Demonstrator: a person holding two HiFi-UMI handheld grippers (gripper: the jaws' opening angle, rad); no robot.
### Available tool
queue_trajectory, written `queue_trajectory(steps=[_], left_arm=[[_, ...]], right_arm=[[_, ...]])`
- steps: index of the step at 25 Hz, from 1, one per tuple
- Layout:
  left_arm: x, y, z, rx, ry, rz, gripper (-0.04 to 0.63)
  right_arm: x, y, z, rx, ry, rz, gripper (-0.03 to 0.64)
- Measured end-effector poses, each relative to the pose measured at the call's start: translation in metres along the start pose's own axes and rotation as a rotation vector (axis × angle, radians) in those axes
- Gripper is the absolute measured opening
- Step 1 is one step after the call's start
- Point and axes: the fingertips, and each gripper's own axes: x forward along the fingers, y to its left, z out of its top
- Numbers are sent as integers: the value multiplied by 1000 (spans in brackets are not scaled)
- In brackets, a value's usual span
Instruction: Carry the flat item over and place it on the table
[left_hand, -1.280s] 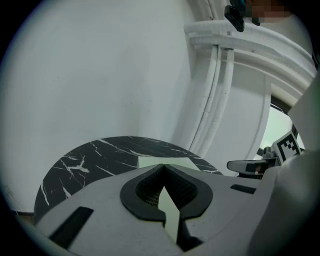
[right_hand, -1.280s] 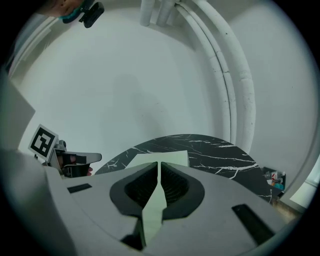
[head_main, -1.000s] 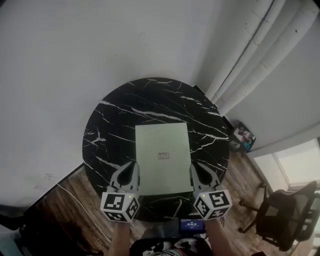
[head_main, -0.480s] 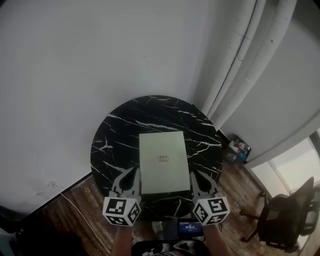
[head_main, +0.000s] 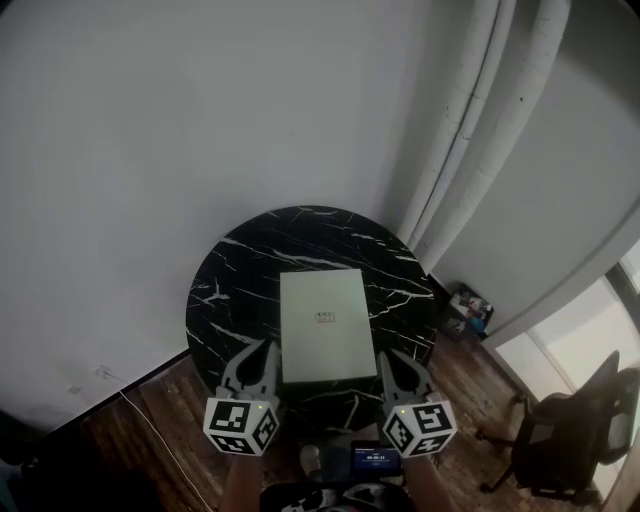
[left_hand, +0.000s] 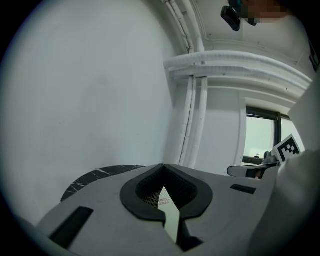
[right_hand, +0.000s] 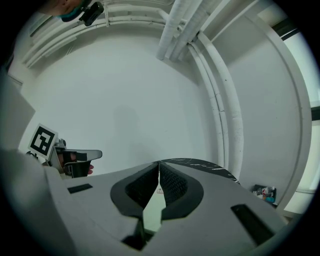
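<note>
Drawn back toward lower frame, left claw (head_main: 264, 347) and right claw (head_main: 389, 356), both shut and empty, flank the flat item (head_main: 322, 325); a sideways swing could shove it.

Round table (head_main: 225, 290): the centre is occupied by the flat item (head_main: 322, 340). A bare marble band is open on its left, right and far sides. The wall (head_main: 200, 120) closes off the far side just beyond the rim. Vertical pipes (head_main: 470, 130) obstruct the far right. An office chair (head_main: 565, 440) stands near right, well apart from the table. The wood floor (head_main: 110, 440) at near left gives an open approach.
</note>
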Motion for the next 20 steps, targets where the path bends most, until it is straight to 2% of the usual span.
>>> queue_trajectory(steps=[8,13,20], left_arm=[[-10,-3,7,0,-16,-8,14],[-11,-2,6,-4,-12,-9,14],[-8,1,3,-16,-10,-3,14]], right_arm=[[-14,5,2,3,-12,-5,21],[-17,5,1,-72,2,-10,21],[-15,0,-2,-38,7,-15,21]])
